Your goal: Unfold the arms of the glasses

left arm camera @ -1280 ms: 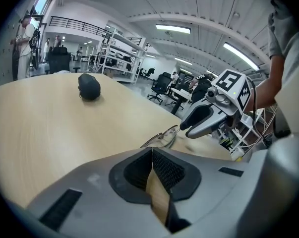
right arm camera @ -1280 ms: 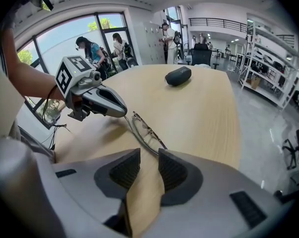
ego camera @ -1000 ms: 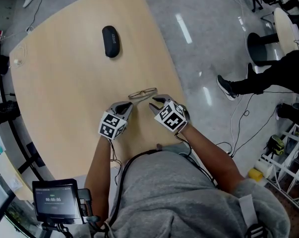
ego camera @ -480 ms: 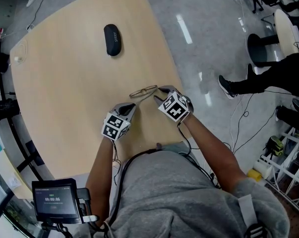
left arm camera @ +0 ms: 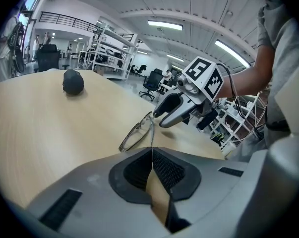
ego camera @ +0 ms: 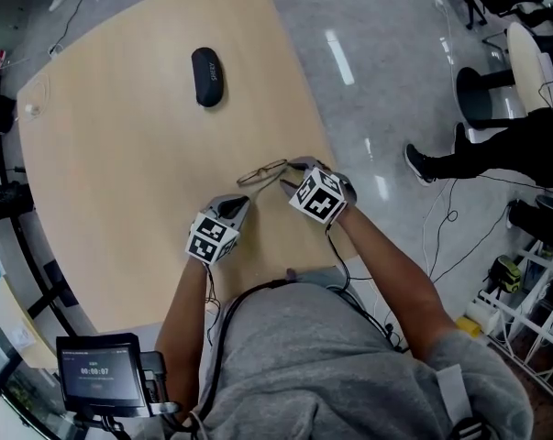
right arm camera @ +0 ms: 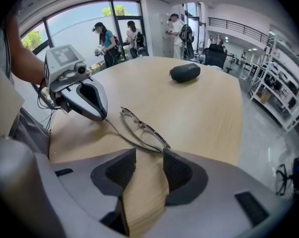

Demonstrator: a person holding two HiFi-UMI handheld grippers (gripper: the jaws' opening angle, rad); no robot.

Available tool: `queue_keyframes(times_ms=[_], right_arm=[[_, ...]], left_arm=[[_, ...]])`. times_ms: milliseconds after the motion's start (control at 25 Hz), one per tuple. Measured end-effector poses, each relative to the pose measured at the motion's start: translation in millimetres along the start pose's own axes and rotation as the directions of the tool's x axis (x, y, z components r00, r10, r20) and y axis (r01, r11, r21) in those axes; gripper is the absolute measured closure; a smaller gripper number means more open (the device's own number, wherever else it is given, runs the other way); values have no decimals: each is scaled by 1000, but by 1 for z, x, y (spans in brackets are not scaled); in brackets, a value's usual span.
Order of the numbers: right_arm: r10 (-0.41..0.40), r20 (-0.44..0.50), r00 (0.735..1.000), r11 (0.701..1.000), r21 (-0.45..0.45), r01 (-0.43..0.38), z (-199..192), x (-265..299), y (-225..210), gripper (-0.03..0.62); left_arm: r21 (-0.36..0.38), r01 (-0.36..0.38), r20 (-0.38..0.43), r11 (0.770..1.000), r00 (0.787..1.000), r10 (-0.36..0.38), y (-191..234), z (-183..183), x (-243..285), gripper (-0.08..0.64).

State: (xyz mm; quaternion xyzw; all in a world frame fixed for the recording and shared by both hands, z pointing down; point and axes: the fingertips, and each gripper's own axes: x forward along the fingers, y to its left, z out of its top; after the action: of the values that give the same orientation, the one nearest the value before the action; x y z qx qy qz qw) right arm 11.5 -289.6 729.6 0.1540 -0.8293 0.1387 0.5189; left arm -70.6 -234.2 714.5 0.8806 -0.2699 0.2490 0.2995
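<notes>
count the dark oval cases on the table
1. The dark oval case lies far out on the table, well beyond the glasses. The person's body hides the near edge.

In the head view, the right claw [ego camera: 292,174] hides one end of the glasses [ego camera: 262,171].

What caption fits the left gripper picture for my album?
Left gripper pinching the glasses by one thin arm on the table.

Thin metal glasses [ego camera: 263,171] on matt wood table [ego camera: 120,154].
</notes>
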Motion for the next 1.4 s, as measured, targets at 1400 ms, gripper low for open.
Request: queue_keyframes(times_ms=[1400], right_arm=[[196, -49, 979, 971, -129, -201, -1, 12, 97, 437]], left_arm=[[-20, 111, -27, 994, 993, -111, -34, -14, 21, 554]])
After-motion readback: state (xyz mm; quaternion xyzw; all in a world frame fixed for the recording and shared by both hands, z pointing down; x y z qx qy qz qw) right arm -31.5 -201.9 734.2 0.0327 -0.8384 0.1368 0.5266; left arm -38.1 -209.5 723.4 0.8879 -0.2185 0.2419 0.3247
